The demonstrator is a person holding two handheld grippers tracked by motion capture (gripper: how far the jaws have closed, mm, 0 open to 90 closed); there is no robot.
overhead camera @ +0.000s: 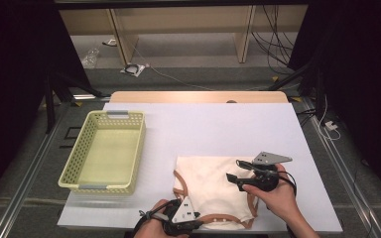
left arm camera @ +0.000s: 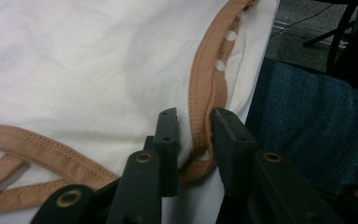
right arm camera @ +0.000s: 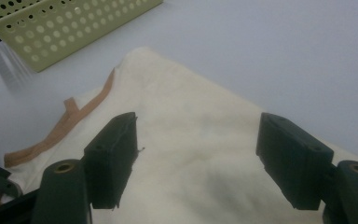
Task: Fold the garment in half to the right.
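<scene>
A cream garment [overhead camera: 213, 186] with tan trim lies flat at the table's near edge, right of centre. My left gripper [overhead camera: 199, 224] sits at its near hem, held by a hand at the bottom of the high view. In the left gripper view the jaws [left arm camera: 195, 135] stand narrow on either side of the tan trim [left arm camera: 200, 93], which is bunched up and fills the gap between the pads. My right gripper [overhead camera: 234, 171] hovers over the garment's right part, pointing left. Its jaws [right arm camera: 198, 149] stand wide apart above the cream cloth [right arm camera: 191, 121] with nothing between them.
A pale yellow perforated basket [overhead camera: 138, 144] stands empty on the left of the white table top [overhead camera: 218, 124]; its corner [right arm camera: 51, 28] shows in the right gripper view. The table's near edge and the person's jeans [left arm camera: 307, 130] lie just beyond the hem.
</scene>
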